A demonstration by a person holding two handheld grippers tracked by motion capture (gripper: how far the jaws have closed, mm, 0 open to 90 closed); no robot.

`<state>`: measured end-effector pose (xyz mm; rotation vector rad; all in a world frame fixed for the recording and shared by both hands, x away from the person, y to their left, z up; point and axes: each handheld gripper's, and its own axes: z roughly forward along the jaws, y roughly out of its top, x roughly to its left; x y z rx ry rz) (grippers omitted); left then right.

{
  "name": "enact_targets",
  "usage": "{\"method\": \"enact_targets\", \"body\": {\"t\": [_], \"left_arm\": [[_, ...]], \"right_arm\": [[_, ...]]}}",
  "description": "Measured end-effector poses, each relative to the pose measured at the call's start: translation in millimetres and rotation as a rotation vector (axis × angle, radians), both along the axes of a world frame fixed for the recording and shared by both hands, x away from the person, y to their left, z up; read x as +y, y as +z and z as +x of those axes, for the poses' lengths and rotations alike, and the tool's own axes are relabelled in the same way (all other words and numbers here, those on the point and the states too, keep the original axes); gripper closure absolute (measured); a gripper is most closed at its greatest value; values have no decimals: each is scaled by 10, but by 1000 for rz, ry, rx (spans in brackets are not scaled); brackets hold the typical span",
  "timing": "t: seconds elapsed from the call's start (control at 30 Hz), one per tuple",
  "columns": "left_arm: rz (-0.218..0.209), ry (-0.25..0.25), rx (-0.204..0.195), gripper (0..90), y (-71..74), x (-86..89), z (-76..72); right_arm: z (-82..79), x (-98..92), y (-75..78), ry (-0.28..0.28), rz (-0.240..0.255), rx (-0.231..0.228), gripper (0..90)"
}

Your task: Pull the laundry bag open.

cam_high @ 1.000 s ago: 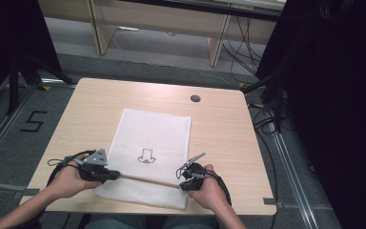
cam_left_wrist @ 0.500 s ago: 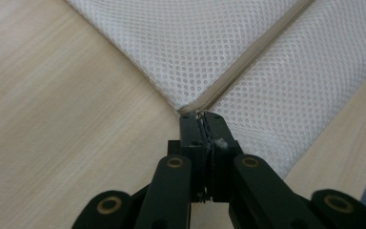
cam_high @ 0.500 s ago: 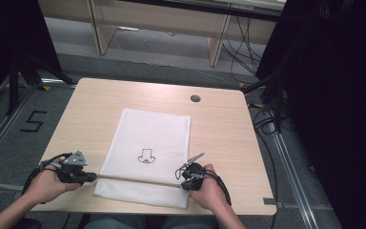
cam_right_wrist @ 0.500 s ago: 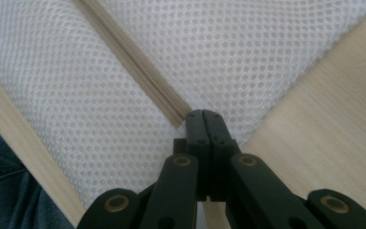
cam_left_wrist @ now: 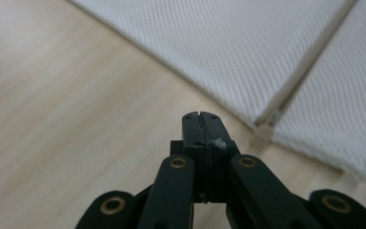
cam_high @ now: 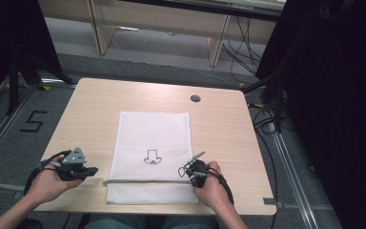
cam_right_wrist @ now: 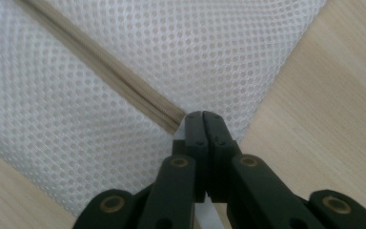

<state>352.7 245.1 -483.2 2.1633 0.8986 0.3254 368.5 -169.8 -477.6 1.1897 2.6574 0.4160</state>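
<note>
Mesh laundry bag (cam_high: 152, 143), white with a small printed mark at its centre, lies flat in the middle of the wooden table (cam_high: 100, 102), its beige zipper (cam_high: 143, 182) running across the lower part of the high view. Left gripper (cam_high: 94, 170) sits at lower left of that view, off the bag's edge, jaws pressed together with nothing between them; in the left gripper view its tips hover over bare wood just beside the zipper end. Right gripper (cam_high: 189, 175), lower centre-right, has its jaws together at the zipper's other end (cam_right_wrist: 171, 119); whether they pinch the cloth there I cannot tell.
</note>
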Motion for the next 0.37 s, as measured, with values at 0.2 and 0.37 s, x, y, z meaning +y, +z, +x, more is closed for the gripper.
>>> {"method": "enact_targets", "body": {"t": [0.2, 0.37], "left_arm": [[-84, 93, -137, 617, 59, 58, 53], [-82, 91, -168, 471, 24, 16, 104]], "right_arm": [[-86, -91, 193, -41, 141, -99, 735], [-151, -76, 216, -27, 183, -152, 661]]}}
